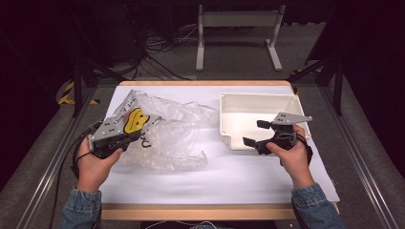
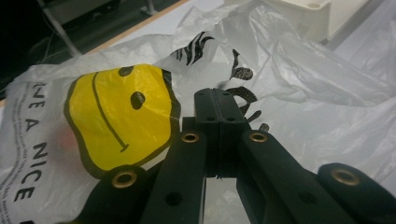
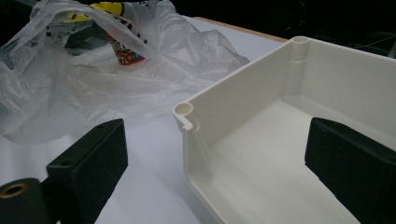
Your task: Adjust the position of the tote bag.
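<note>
A crumpled clear plastic bag [image 1: 167, 133] with a yellow smiley face [image 1: 135, 120] lies on the left half of the table. My left gripper [image 1: 137, 135] is at the bag's left edge, shut, with thin film pinched between its pads. In the left gripper view the closed jaws [image 2: 219, 100] sit beside the smiley face [image 2: 116, 116] against the bag [image 2: 303, 93]. My right gripper [image 1: 254, 133] is open at the near left corner of an empty white bin [image 1: 258, 95]. In the right gripper view its jaws [image 3: 219, 163] straddle the bin's wall [image 3: 243, 93]. A red printed item [image 3: 126, 51] shows inside the bag [image 3: 93, 88].
A white sheet covers the table [image 1: 229, 176], with a wooden edge along the front and back. Behind the table stand the legs of a white metal frame [image 1: 236, 19] and cables [image 1: 157, 52] on the floor. Metal rails run along both sides.
</note>
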A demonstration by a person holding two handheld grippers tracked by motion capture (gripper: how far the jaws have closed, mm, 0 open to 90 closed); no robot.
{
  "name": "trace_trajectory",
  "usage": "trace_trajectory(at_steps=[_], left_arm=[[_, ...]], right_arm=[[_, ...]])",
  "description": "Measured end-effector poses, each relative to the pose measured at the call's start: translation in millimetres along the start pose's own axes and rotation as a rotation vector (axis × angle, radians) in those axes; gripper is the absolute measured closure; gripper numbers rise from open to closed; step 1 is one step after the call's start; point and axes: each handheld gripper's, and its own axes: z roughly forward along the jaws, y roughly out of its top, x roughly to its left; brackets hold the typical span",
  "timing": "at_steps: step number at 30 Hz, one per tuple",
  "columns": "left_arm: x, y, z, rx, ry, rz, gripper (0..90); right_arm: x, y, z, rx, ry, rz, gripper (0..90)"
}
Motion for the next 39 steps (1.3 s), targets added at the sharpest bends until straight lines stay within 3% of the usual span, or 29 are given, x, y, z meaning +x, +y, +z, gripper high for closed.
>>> trace_trajectory(at_steps=[11, 17, 23, 29, 31, 34, 39], left_arm=[[18.7, -13.5, -26.9, -0.057, 0.055, -0.074, 90.0], [33.6, -25.5, -33.7, -0.067, 0.057, -0.139, 90.0], [46.8, -37.5, -37.1, -0.076, 0.067, -0.208, 90.0], [51.6, -41.8, -39.4, -0.076, 0.076, -0.230, 90.0], [52.1, -42.4, -39.2, -0.072, 0.075, -0.230, 90.0], [52.1, -42.8, -38.8, -0.065, 0.075, -0.229, 90.0], [54.5, -45.7, -41.2, -0.065, 0.086, -0.240, 90.0]], right_arm=[[15.1, 7.3, 23.6, 0.002, 0.046, -0.035, 5.0], [23.2, 9.7, 39.8, -0.001, 0.048, -0.044, 3.6], [33.4, 14.0, 59.2, -0.022, 0.043, -0.009, 3.4], [46.9, 22.1, 81.7, -0.012, 0.068, -0.005, 3.4], [51.1, 24.7, 90.7, 0.021, 0.045, -0.010, 3.5], [57.2, 29.9, 102.8, 0.027, 0.023, -0.034, 4.0], [62.8, 37.5, 121.3, 0.032, 0.010, -0.025, 3.5]])
